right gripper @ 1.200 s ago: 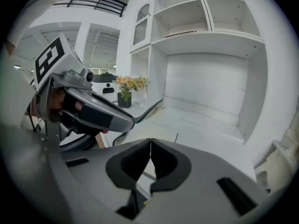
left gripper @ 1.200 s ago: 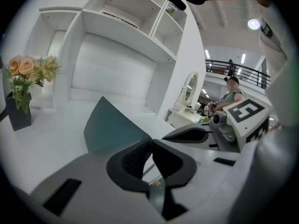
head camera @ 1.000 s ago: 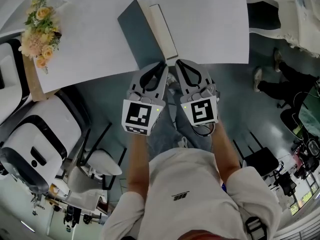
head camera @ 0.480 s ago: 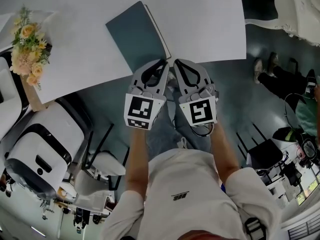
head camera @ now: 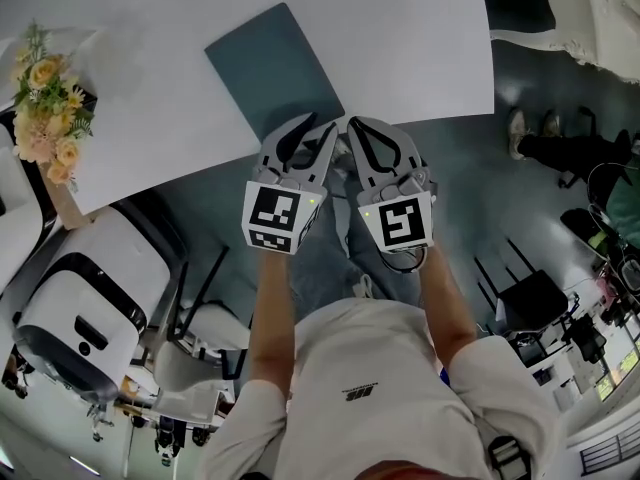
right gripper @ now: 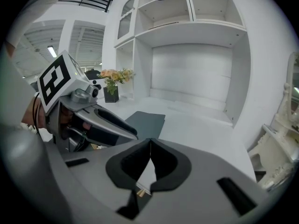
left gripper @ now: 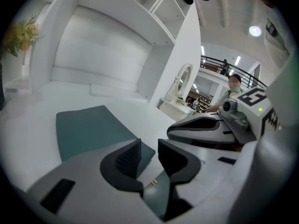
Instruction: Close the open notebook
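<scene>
The teal notebook [head camera: 275,68] lies shut and flat on the white table [head camera: 400,28], one corner near the table's front edge. My left gripper [head camera: 318,128] hovers just in front of that corner, jaws a small gap apart with nothing between them. In the left gripper view the notebook [left gripper: 88,127] lies beyond the gripper [left gripper: 149,148]. My right gripper [head camera: 352,126] is beside the left one, shut on nothing. In the right gripper view the gripper [right gripper: 150,143] has its pads together, and the notebook [right gripper: 145,121] lies ahead to the left.
A vase of yellow and peach flowers [head camera: 45,108] stands at the table's left end. White chairs [head camera: 80,288] are below left of the table. A person's legs [head camera: 560,153] show on the floor at right. Shelving [right gripper: 191,55] rises behind the table.
The notebook's page block, visible a second ago, has folded down; only the flat teal cover shows. The left jaws stand slightly wider apart. Both grippers stayed near the front edge.
</scene>
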